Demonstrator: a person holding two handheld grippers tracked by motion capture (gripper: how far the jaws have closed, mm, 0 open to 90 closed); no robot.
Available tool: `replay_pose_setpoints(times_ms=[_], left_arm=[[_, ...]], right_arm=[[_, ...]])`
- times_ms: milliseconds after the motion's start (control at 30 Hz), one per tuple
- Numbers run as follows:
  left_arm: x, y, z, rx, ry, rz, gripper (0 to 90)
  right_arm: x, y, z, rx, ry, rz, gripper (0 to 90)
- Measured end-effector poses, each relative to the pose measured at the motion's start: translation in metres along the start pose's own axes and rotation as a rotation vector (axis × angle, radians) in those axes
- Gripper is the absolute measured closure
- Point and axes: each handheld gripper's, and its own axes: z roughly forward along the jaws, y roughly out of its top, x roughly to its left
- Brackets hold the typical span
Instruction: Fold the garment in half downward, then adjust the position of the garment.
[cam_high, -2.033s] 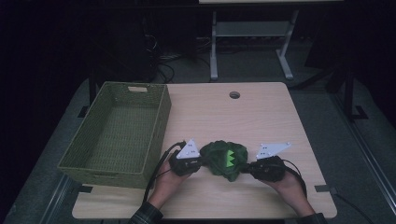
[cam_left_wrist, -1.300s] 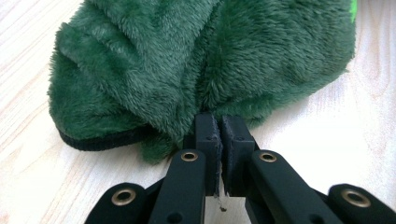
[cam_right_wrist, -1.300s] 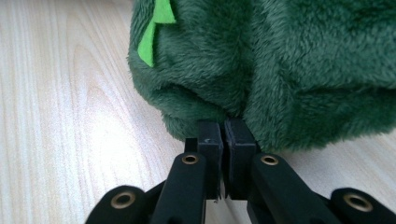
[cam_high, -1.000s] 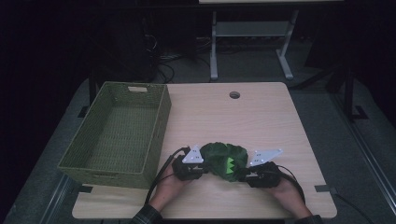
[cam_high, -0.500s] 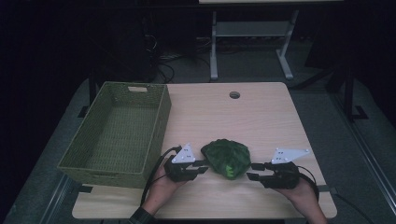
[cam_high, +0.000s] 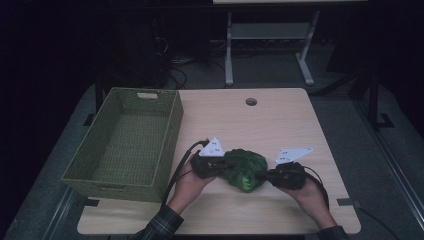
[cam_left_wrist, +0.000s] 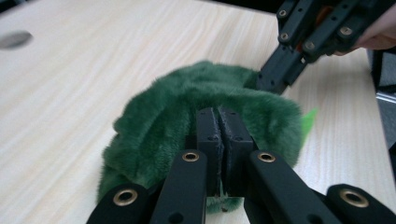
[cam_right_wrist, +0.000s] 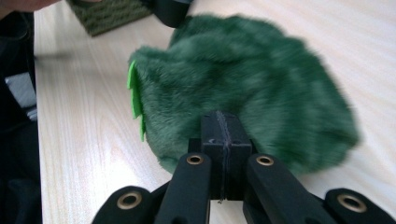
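Observation:
A green plush toy (cam_high: 245, 167) with a light-green felt fringe lies on the wooden table (cam_high: 260, 125) near its front edge. My left gripper (cam_high: 226, 167) meets its left side and my right gripper (cam_high: 262, 176) its right side. In the left gripper view the jaws (cam_left_wrist: 217, 114) have just been closing and now pinch the fur of the toy (cam_left_wrist: 154, 112). Beyond them the right gripper (cam_left_wrist: 275, 79) bites the far edge. In the right gripper view the jaws (cam_right_wrist: 223, 116) have also just closed, on the toy's (cam_right_wrist: 261, 84) near edge.
A green woven basket (cam_high: 172, 125) stands empty at the table's left, close to my left hand. A round cable hole (cam_high: 251, 101) sits near the table's far edge. Bare wood lies beyond the toy and to its right.
Half a second ago the right gripper stood apart to the toy's right. Both grippers have since moved in against the toy and their jaws have shut on its fur.

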Motion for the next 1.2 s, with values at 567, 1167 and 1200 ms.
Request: replay_pose_setpoints(times_ms=[567,1167,1200], left_arm=[[0.015,-0.041,0.028,0.16,0.009,-0.062,89.8],[-0.002,-0.029,-0.006,0.073,-0.026,-0.086,89.7],[-0.003,-0.029,-0.007,0.076,-0.03,-0.085,89.7]], right_arm=[[0.005,-0.014,0.04,0.165,0.012,-0.017,90.0],[-0.01,0.014,-0.005,-0.035,-0.04,0.006,89.8],[-0.014,0.017,-0.004,-0.029,-0.055,0.011,89.8]])
